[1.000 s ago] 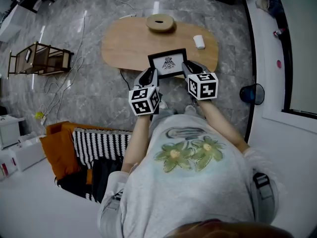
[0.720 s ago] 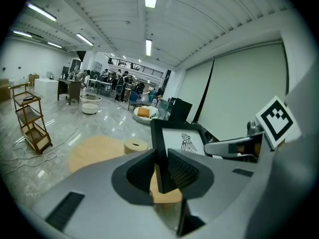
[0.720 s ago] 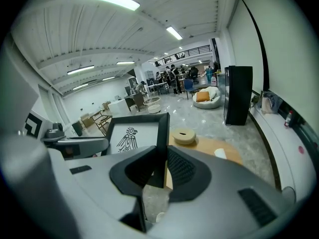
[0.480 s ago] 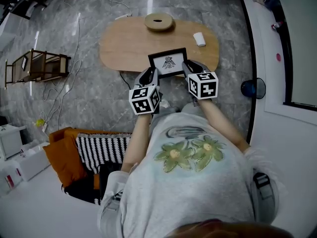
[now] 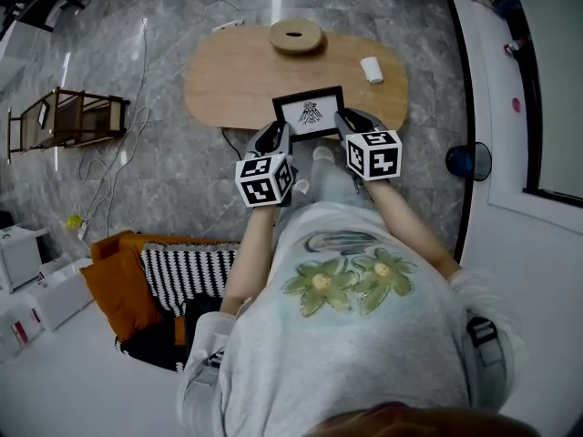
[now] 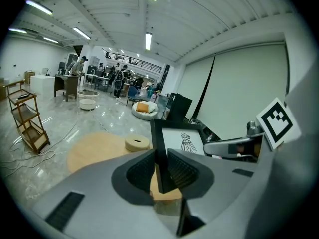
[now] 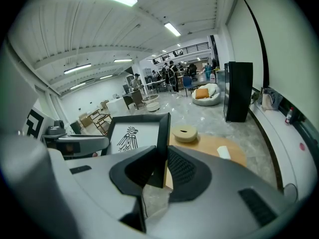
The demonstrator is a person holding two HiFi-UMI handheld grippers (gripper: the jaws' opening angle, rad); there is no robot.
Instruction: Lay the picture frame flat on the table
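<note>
— Hardly anything has shifted since a second ago. The picture frame (image 5: 311,114) and both grippers sit almost where they were in the head view. Only the left marker cube (image 5: 264,178) shows a touch higher in the picture.

— Where is the frame exactly?

— It is at the near edge of the table (image 5: 228,80), between the two grippers. Its glazed face, with a dark bird-like figure on white, is turned toward the person. It stands tilted rather than flat. Whether its lower edge touches the wood, I cannot tell.

— How does the left gripper stand?

— The left gripper (image 6: 160,156) is clamped on the frame's left side bar. In its own view the ribbed pads (image 6: 182,169) press the black moulding from both sides, with the bar's lower corner showing below them.

— And the right one?

— It does the same on the other side. The right gripper (image 7: 160,156) grips the right side bar, with both pads against the moulding. Its marker cube (image 5: 373,154) sits just behind it in the head view.

— What else is on the table?

— A round wooden disc (image 5: 296,36) with a dark opening in its middle lies at the far edge. A small white object (image 5: 371,69) lies toward the far right. Both are well apart from the frame. A wooden rack (image 5: 77,112) stands on the grey stone floor to the left of the table.
</note>
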